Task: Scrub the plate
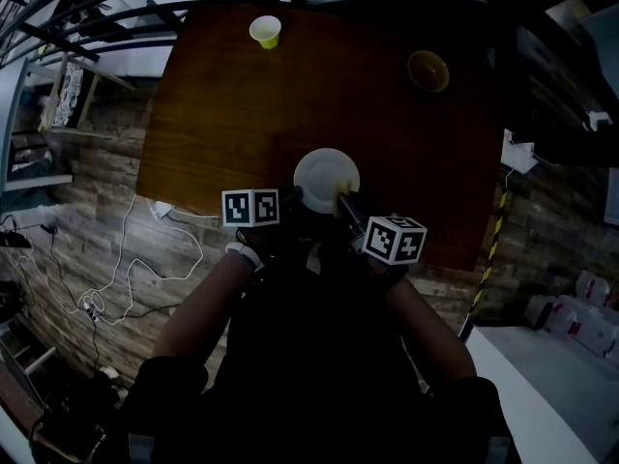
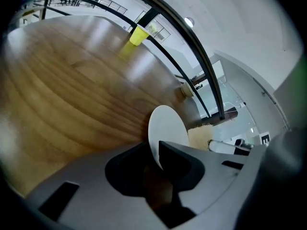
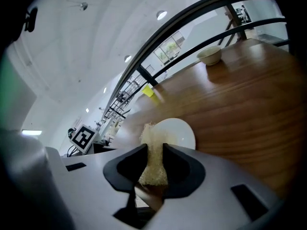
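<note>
One broad wooden table [image 1: 242,114] is filling the head view, with the white plate [image 1: 326,174] sitting near its 6 o'clock edge, close to the person. The left gripper [image 2: 156,153] is clamping the plate's rim from about 7 o'clock. The right gripper [image 3: 154,158] is squeezing a tan sponge [image 3: 149,138] at the plate's 5 o'clock rim, so the scrubbing stroke is probably heading toward 11 o'clock, across the plate's face.

Head view steeply down on table [image 1: 338,114], gripper views close, sharing plate [image 1: 327,174]
</note>
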Motion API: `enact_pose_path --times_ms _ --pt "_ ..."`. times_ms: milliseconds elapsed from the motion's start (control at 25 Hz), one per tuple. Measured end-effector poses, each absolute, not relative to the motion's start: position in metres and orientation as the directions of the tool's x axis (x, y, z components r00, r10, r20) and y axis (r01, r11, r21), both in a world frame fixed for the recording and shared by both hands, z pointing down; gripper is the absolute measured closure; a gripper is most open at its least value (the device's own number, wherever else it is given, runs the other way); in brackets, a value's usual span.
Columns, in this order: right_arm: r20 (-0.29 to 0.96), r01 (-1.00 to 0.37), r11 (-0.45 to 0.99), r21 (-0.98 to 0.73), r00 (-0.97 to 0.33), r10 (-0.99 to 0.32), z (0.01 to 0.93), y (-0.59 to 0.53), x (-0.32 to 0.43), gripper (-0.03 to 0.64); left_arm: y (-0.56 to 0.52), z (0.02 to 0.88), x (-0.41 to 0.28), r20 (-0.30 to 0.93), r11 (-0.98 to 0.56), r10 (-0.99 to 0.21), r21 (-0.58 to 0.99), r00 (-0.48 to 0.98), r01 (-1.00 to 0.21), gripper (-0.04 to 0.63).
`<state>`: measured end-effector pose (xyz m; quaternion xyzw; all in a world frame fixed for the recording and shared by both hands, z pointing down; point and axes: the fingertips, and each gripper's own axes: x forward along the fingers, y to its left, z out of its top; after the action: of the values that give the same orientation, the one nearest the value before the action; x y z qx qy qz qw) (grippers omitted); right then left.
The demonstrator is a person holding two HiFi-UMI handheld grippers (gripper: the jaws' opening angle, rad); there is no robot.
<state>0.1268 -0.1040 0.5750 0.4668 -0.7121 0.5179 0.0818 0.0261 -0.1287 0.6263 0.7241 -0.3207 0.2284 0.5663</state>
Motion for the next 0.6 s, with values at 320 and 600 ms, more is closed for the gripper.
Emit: enact_pose_path --times_ms 320,600 --pt "0.588 -0.701 0.113 -0.705 -0.665 -0.460 0.589 -0.109 0.064 0.508 -0.137 0.631 0.031 0.668 -0.129 -0.211 0.704 0.714 -0.698 0.514" --pt "0.602 -0.702 0.093 -0.706 -0.664 -0.443 0.598 -0.107 0.065 0.506 -0.139 0.633 0.024 0.660 -0.123 -0.229 0.710 0.716 -0.694 0.525"
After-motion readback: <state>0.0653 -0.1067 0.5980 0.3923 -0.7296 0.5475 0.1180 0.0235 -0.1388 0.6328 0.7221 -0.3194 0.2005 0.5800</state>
